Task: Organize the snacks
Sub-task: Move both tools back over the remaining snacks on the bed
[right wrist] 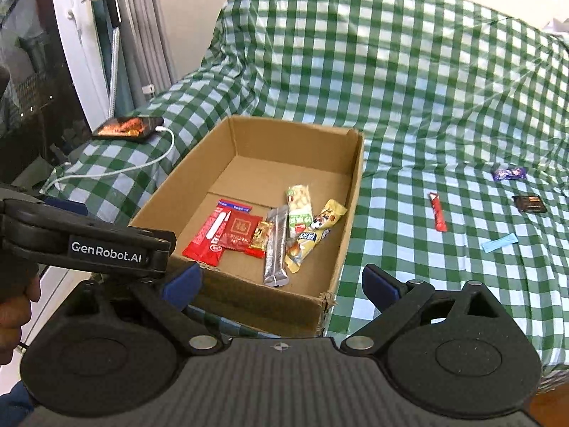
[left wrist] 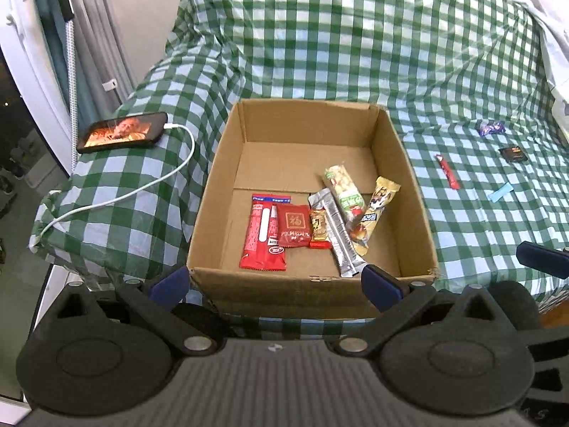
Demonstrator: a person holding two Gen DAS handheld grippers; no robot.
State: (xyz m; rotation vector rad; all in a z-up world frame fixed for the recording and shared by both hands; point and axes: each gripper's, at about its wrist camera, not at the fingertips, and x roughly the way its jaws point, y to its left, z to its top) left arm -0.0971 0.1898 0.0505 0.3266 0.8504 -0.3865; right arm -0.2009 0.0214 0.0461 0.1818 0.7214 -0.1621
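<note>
Four snacks wait on the checked cloth, right of frame: red stick (right wrist: 437,212), purple wrapper (right wrist: 509,173), dark packet (right wrist: 528,203), blue strip (right wrist: 499,242). We judge the red stick next; pinch it across its width. Both left gripper (left wrist: 275,281) and right gripper (right wrist: 281,283) are spread, holding nothing. Cardboard box (left wrist: 412,178), centre frame, holds six packets along its near end, far half bare.

Phone (left wrist: 122,137) lies at left of frame on checked cloth (left wrist: 355,42), screen lit, white cable (left wrist: 142,188) plugged in. Radiator (right wrist: 149,35) and white door frame (right wrist: 76,42) at upper left.
</note>
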